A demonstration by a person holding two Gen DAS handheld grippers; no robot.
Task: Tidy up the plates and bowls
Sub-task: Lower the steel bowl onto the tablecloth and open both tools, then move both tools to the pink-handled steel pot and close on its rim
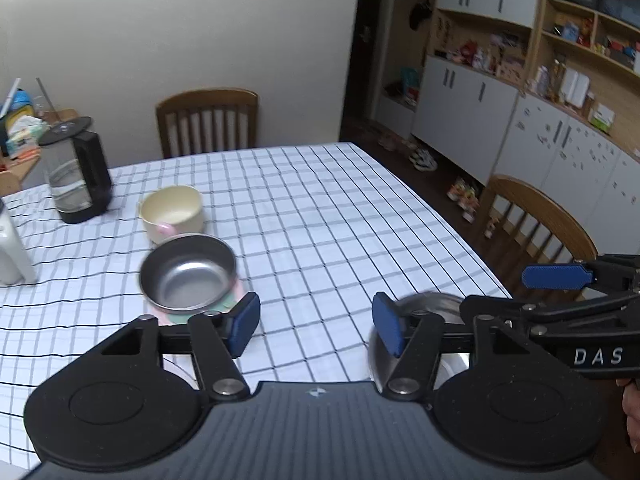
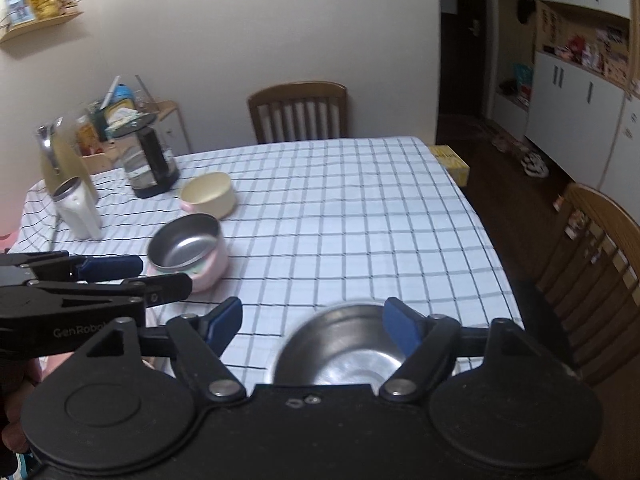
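A steel bowl [image 1: 188,272] [image 2: 184,244] sits on top of a pink bowl [image 2: 212,272] with a green rim showing between them, left of centre on the checked tablecloth [image 1: 320,208]. Behind this stack stands a cream bowl [image 1: 172,212] [image 2: 208,194]. A second steel bowl [image 2: 340,344] [image 1: 432,308] rests near the table's front right edge. My left gripper [image 1: 316,324] [image 2: 164,274] hovers open just right of the stack, with nothing between its blue pads. My right gripper [image 2: 314,324] [image 1: 496,290] is open above the second steel bowl, and its pads are off the rim.
A glass kettle [image 1: 78,176] [image 2: 150,164] and a white jug [image 2: 78,208] stand at the table's far left. One wooden chair [image 1: 208,120] is at the far side, another [image 1: 536,232] at the right edge. A yellow box [image 2: 450,162] lies beyond the far right corner.
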